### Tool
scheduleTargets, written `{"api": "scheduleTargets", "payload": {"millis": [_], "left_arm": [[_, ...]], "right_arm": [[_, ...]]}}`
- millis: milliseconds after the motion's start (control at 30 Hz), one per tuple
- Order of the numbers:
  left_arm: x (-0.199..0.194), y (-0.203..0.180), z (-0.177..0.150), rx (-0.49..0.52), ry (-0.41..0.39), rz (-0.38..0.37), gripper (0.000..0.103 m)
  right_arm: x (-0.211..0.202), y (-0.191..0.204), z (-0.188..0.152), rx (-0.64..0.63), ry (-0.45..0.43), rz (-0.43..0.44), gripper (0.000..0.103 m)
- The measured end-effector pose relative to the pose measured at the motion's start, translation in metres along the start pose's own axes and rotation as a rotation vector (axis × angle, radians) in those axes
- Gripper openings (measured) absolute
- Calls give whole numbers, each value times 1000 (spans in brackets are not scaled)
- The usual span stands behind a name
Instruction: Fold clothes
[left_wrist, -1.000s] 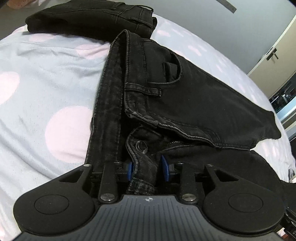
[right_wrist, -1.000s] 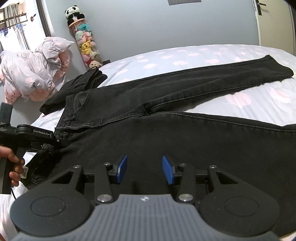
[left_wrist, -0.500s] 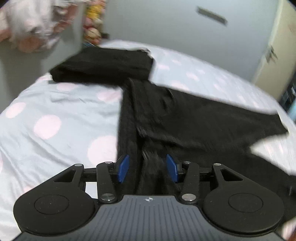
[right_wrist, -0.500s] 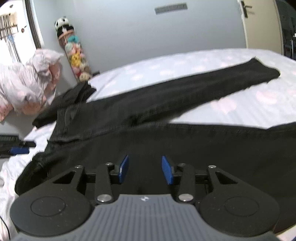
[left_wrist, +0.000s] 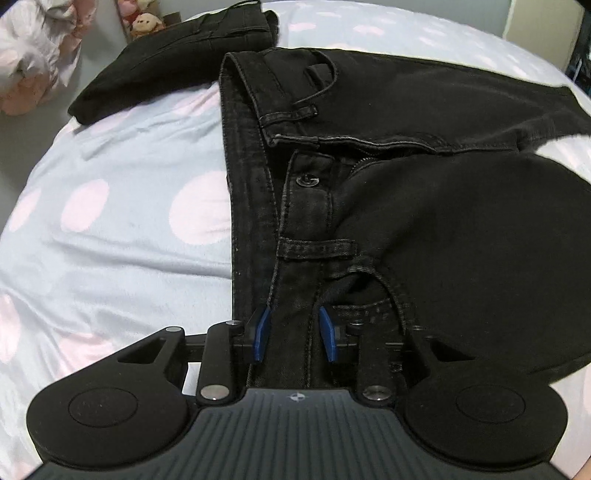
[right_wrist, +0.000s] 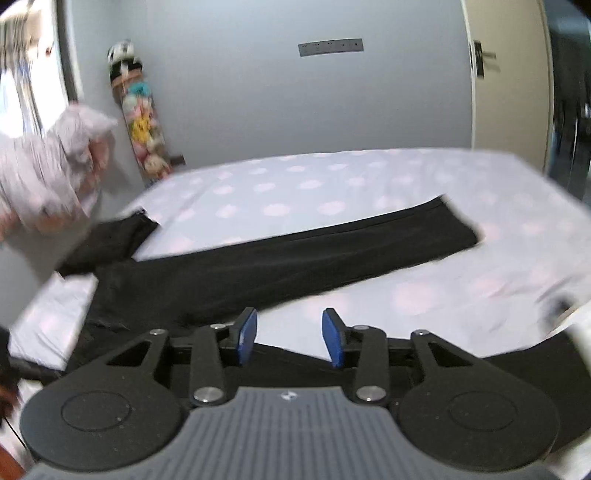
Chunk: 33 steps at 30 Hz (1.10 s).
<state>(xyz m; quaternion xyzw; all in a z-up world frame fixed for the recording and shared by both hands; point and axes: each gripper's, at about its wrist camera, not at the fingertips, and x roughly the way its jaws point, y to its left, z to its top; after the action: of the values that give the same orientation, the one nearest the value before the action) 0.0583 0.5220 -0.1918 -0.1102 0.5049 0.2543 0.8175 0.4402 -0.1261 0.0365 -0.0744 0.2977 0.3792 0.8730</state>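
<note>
Jeans (left_wrist: 424, 206): black, spread flat on the bed; in the left wrist view the waistband runs from far to near, the fly open with its button (left_wrist: 308, 180) showing; one leg stretches right at the far side, the other fills the near right.
Far leg (right_wrist: 295, 254): in the right wrist view it lies straight across the sheet, its hem at the far right; the picture is blurred.
Left gripper (left_wrist: 294, 334): jaws parted, one blue pad on each side of the waistband's near end, not clamped on it; whether the pads touch the cloth I cannot tell.
Right gripper (right_wrist: 290, 341): jaws wide apart, holding nothing, above the near leg's edge.
Folded garment (left_wrist: 177, 59): black, at the far left, just beside the waistband's far end.
Bed (left_wrist: 110, 206): pale blue sheet with pink dots.
Plush toys (right_wrist: 142, 122): stacked in the far left corner against the wall.
Bedding heap (right_wrist: 51, 173): pale, bunched, far left, off the bed.
</note>
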Motion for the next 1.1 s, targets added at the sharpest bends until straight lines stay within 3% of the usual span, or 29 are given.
{"api": "scheduleTargets", "payload": {"millis": [100, 200, 300, 333, 367, 433, 500, 600, 767, 933, 967, 1000, 1100], "left_arm": [[-12, -4, 0, 47, -26, -1, 34], [-31, -2, -4, 92, -74, -50, 35], [-50, -8, -8, 210, -95, -71, 38], [-56, -13, -9, 268, -90, -70, 43], [-62, -17, -13, 327, -89, -74, 56], [-73, -25, -20, 443, -91, -86, 65], [-78, -34, -28, 540, -76, -88, 66], [-75, -50, -44, 668, -45, -79, 70], [-48, -73, -75, 863, -8, -7, 72], [-27, -91, -93, 959, -36, 97, 77], [-25, -95, -93, 954, -37, 116, 78], [-23, -99, -93, 948, -38, 136, 78], [-19, -107, -82, 852, -28, 175, 74]], "right_arm": [[-10, -31, -11, -116, 63, -69, 43], [-11, -57, -32, -254, 149, -129, 43], [-11, -83, -54, -391, 235, -188, 43], [-11, -91, -61, -437, 264, -208, 43], [-11, -100, -68, -483, 292, -228, 43], [-12, -118, -83, -575, 350, -268, 43], [-12, -135, -97, -667, 408, -307, 43], [-4, -137, -130, -825, 443, -331, 46], [7, -118, -164, -1038, 413, -278, 47], [32, -116, -173, -1050, 414, -305, 46], [36, -117, -174, -1041, 417, -321, 43], [41, -118, -174, -1032, 420, -338, 33], [47, -117, -171, -976, 426, -380, 21]]}}
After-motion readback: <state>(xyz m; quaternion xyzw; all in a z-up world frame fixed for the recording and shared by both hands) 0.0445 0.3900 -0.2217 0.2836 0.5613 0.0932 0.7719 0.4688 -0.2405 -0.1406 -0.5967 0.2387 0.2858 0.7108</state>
